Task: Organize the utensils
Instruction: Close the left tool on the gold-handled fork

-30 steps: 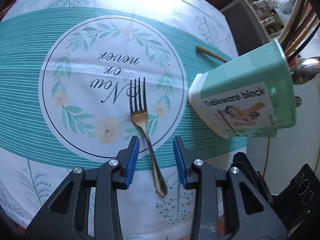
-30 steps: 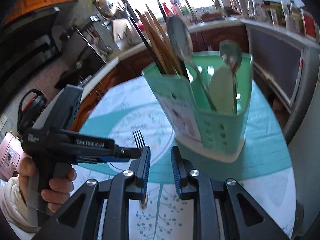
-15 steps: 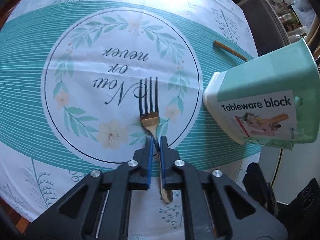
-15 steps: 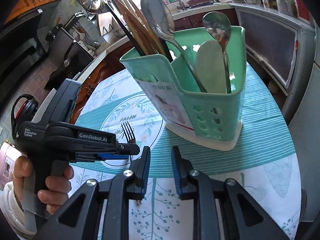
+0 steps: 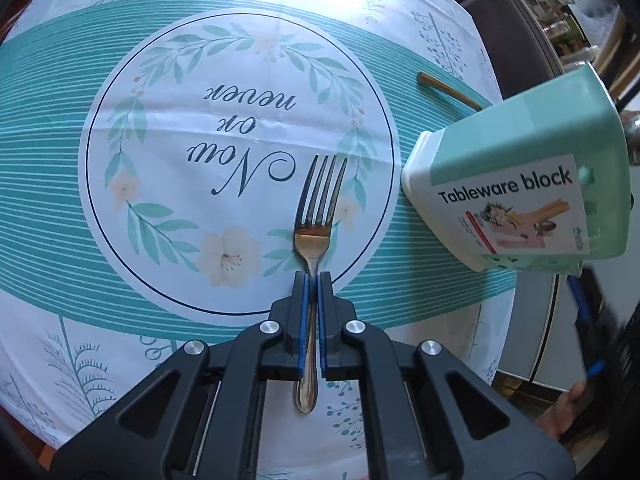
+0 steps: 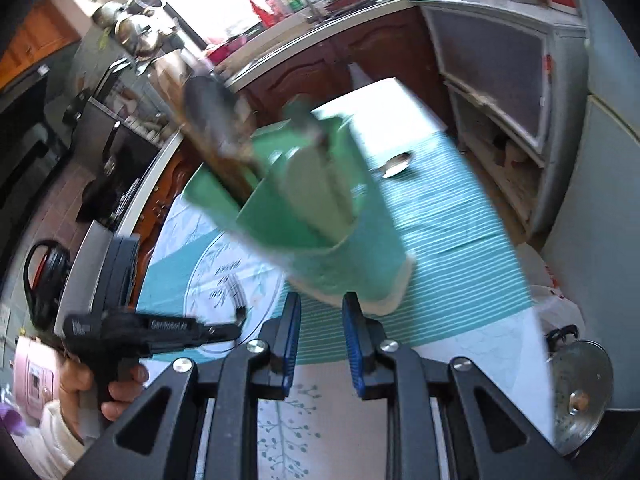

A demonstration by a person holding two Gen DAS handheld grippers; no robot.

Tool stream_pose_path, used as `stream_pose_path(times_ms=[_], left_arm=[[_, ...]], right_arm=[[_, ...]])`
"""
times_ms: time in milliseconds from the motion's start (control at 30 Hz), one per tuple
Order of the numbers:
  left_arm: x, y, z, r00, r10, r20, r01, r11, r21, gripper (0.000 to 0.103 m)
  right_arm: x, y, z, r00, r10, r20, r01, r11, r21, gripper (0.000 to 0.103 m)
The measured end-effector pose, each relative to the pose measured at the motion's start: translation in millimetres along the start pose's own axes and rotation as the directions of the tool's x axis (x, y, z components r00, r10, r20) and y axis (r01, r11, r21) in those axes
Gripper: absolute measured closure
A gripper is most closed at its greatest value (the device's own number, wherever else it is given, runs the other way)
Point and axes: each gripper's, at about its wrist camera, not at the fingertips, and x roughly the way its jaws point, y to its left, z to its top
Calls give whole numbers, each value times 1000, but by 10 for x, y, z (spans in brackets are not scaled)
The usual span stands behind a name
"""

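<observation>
A golden-silver fork [image 5: 318, 216] lies on the floral tablecloth [image 5: 160, 120], tines pointing away. My left gripper [image 5: 311, 280] is shut on the fork's handle. The mint-green utensil holder [image 5: 520, 196], labelled "Tableware block", stands to the right; in the blurred right wrist view it [image 6: 320, 216] holds spoons and chopsticks. My right gripper [image 6: 320, 304] is open and empty, just in front of the holder's base. The left gripper [image 6: 160, 328] shows there at the lower left, held in a hand.
A loose chopstick [image 5: 448, 90] lies on the cloth behind the holder. A spoon [image 6: 396, 164] lies on the cloth beyond the holder. Kitchen counters and cabinets [image 6: 500, 60] ring the table. A steel pot [image 6: 580, 392] sits low at the right.
My left gripper closed on the fork's handle and holds it. The right gripper swung upward, and its view is now blurred by motion.
</observation>
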Motion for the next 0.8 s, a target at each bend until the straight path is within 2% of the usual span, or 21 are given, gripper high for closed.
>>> stream_pose_path(times_ms=[167,233,400,533,800], left_arm=[[-1,-62,-49,1000,5,-1,-5,1000,22,101],[0,-76,-56,1000,8,-3,-8,1000,25,101],[-21,-113,-79,1000,16,2,-16,999,44,101],[-43,-143,-94,1000,16,10,-16,998,54,101],[-28,-167,-76,1000,7,10,-7,998,58,101]], right_arm=[[-176,-305,277,997,-60,39,56,994,96,82],[-138,-457,419,998,-58,37,52,986,156,82],[176,-742,819,999,16,42,-26,968,250,80],[525,-879,1019,995,97,2,-93,950,298,77],[1109,-1118,1240,989,132,-70,-98,924,370,77]])
